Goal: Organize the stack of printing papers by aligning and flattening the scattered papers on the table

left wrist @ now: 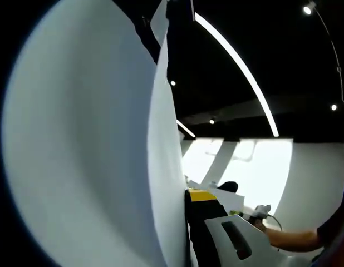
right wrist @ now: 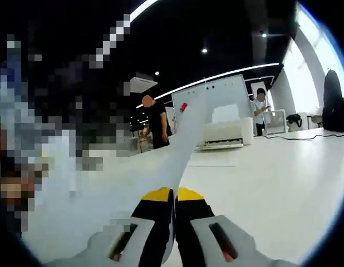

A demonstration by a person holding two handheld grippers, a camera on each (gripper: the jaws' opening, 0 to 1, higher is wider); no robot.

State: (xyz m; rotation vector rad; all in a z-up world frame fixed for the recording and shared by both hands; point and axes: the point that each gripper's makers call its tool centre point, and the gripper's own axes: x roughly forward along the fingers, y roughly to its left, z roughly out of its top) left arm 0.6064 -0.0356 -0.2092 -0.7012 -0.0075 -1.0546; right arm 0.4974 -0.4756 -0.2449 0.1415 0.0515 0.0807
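right tool (right wrist: 173,194) pinching paper (right wrist: 186,139) edge, open table (right wrist: 283,183) beyond

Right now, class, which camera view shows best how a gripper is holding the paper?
The right gripper view: the right gripper has its yellow-tipped jaws shut on the paper, seen edge-on and rising away. The left gripper view shows paper as a broad white sheet close up, with no grip visible.

Both grippers look the same to me, right gripper (right wrist: 173,222) and left gripper (left wrist: 225,233): pale grey slotted bodies, black jaws, yellow tips.
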